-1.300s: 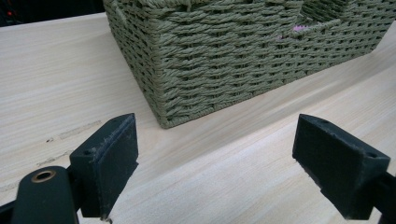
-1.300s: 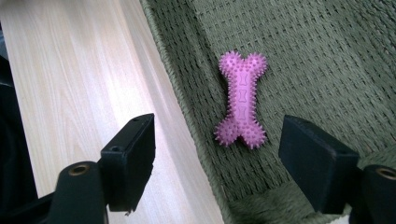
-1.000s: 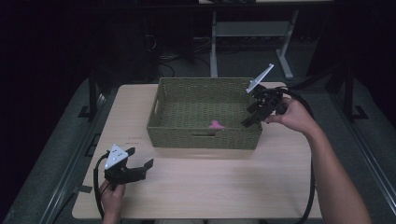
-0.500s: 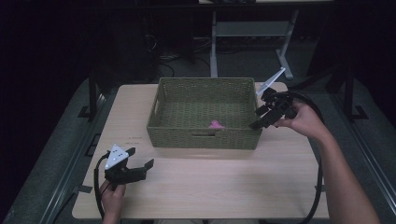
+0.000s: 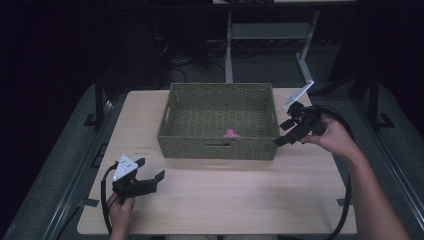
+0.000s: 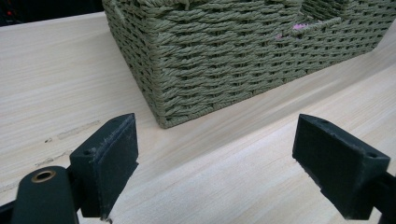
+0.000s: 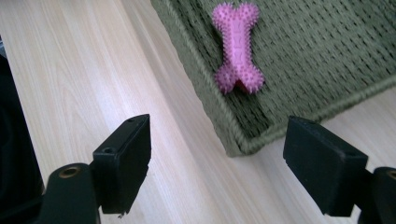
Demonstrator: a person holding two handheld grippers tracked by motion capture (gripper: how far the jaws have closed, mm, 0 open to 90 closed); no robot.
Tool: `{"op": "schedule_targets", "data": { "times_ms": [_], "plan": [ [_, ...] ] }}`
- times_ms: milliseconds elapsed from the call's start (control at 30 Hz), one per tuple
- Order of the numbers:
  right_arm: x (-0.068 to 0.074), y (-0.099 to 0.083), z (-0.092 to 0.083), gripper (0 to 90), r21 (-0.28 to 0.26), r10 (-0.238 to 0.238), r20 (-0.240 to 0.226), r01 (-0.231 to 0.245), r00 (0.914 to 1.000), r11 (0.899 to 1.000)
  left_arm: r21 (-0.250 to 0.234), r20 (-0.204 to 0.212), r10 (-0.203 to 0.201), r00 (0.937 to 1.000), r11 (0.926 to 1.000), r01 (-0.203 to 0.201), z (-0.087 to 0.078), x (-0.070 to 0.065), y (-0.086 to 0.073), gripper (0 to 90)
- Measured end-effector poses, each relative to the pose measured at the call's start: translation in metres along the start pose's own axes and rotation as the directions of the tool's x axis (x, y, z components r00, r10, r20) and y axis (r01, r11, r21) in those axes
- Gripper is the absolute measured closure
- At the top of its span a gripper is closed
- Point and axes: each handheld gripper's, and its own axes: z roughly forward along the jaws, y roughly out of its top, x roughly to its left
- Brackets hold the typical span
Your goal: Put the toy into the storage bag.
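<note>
Both pairs of jaws stand spread wide with nothing between them: the left gripper (image 5: 150, 180) sits low over the table (image 5: 240, 200) near its front left corner, aimed at the basket (image 5: 219, 149), and the right gripper (image 5: 290, 132) is held just beside the basket's right front corner. A pink bone (image 7: 236, 45) with a spiky surface lies inside the basket on its woven floor, close to the front wall. In the left gripper view a sliver of pink (image 6: 299, 27) shows through the basket's handle slot.
</note>
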Motion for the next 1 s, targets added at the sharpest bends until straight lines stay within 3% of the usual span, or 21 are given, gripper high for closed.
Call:
{"op": "schedule_targets", "data": {
  "times_ms": [700, 1000],
  "plan": [
    [0.014, -0.037, 0.004, 21.8, -0.016, 0.008, 0.015, -0.008, 0.9998, 1.000, 0.007, 0.002, 0.008, 1.0000, 0.9999, -0.008, 0.001, -0.001, 0.000, 13.9],
    [0.021, -0.064, 0.014, 21.7, -0.016, 0.031, 0.010, -0.031, 0.9995, 0.999, 0.004, -0.001, 0.002, 1.0000, 1.0000, -0.002, 0.001, 0.000, 0.000, 13.8]
  ]
}}
